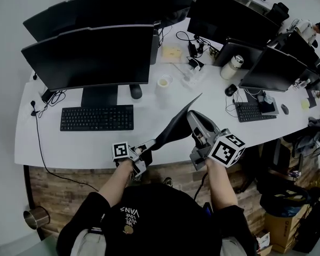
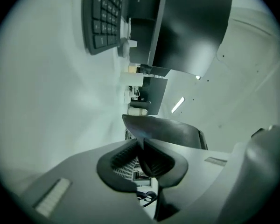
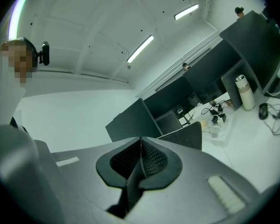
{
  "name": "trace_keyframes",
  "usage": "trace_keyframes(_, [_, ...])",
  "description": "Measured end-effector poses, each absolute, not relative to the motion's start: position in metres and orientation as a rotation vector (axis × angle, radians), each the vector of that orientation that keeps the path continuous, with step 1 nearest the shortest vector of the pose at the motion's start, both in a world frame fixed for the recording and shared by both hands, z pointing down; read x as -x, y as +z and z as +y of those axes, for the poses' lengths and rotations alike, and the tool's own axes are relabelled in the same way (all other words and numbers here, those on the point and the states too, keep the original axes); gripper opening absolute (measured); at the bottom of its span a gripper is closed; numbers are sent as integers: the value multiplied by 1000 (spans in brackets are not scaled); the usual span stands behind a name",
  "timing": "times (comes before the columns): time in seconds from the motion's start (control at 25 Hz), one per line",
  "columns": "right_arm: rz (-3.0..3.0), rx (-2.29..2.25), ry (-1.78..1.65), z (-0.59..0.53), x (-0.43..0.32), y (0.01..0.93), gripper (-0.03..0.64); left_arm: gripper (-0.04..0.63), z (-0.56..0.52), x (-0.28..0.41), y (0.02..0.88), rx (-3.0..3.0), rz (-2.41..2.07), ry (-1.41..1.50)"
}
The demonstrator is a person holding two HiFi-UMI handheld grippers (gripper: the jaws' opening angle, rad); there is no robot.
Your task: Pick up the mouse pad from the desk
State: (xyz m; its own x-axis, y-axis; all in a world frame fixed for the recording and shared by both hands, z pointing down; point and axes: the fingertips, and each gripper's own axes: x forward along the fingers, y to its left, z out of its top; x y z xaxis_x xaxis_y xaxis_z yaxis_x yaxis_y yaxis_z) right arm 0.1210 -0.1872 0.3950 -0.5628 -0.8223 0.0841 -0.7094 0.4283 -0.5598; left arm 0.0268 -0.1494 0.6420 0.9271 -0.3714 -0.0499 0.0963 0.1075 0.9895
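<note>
Mouse pad (image 1: 177,122): dark, thin, held above the white tabletop (image 1: 48,145) at lower centre of frame, tilted on a slant.
Left gripper (image 1: 144,152): clenched on the pad's lower-left end.
Right gripper (image 1: 193,120): clamped on the pad's right edge.
Keyboard (image 1: 97,118), monitor (image 1: 88,57): on the tabletop, left of frame.

We are seeing the mouse pad (image 1: 177,126), a thin dark sheet, hanging tilted above the desk (image 1: 154,111) in the lower centre of the head view. The left gripper (image 1: 149,145) is pinching its lower-left end and the right gripper (image 1: 194,116) its right edge, with one corner pointing to the upper right.
</note>
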Motion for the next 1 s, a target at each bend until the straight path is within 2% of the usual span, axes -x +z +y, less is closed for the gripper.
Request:
trace_keyframes(0.16, [2493, 1406, -852, -185, -130, 410, 11, 17, -161, -13, 653, -1563, -338, -280])
trace_keyframes(1.0, [2441, 1600, -992, -174, -152, 488, 11, 12, -200, 39, 569, -2264, -893, 83])
